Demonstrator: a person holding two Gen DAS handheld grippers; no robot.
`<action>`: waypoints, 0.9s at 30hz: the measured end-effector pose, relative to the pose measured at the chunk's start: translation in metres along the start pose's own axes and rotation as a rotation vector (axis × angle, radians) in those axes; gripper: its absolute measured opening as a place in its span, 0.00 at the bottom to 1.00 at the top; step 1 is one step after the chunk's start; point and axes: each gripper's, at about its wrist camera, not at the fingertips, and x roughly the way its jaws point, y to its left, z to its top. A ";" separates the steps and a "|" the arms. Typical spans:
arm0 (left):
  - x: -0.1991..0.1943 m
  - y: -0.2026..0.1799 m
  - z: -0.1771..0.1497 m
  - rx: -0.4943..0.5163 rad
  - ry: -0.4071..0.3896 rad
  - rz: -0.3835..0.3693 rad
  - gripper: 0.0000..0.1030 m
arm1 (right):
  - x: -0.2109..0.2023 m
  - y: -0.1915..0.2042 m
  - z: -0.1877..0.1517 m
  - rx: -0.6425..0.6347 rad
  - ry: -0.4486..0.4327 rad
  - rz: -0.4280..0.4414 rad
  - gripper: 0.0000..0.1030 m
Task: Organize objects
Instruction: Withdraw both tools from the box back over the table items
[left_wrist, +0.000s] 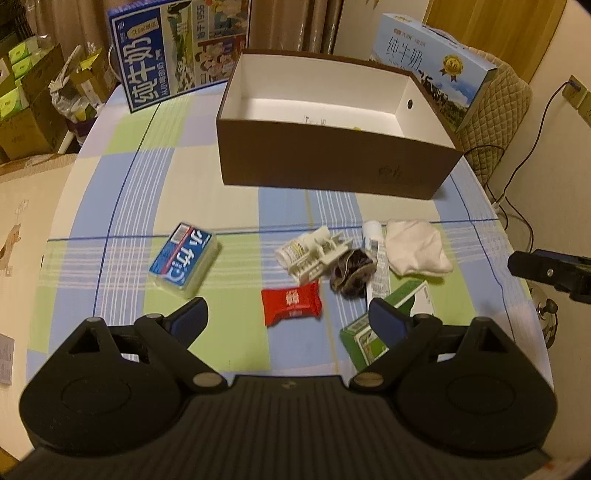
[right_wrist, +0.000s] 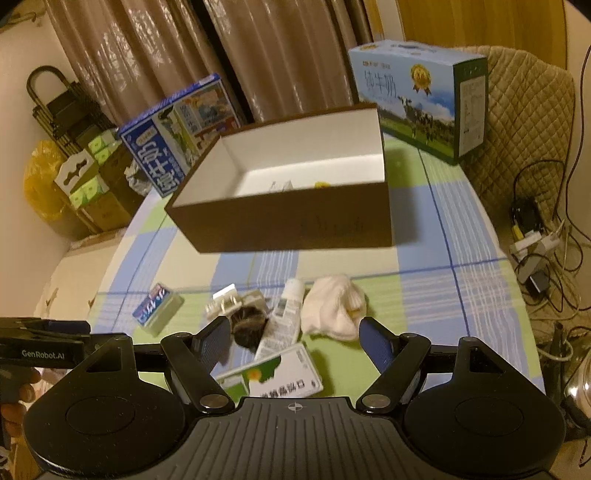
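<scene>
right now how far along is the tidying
Early on. Done: the brown box holds only a couple of small bits, too hidden to name. In hand: nothing; the left claw and right claw are open above the pile. Left: red packet, blue pack, sock, tube, green box.

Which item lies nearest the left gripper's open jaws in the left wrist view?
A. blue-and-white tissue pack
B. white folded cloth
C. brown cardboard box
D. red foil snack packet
D: the red foil snack packet lies just ahead of the open left gripper, between its fingers' line.
</scene>
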 end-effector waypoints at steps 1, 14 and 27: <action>0.000 0.000 -0.002 -0.001 0.003 0.002 0.89 | 0.002 0.000 -0.002 -0.001 0.013 -0.005 0.72; 0.004 0.001 -0.019 -0.002 0.040 0.017 0.89 | 0.020 0.005 -0.026 -0.009 0.131 0.022 0.72; 0.008 0.005 -0.027 -0.007 0.058 0.018 0.89 | 0.035 0.009 -0.041 0.048 0.209 0.060 0.72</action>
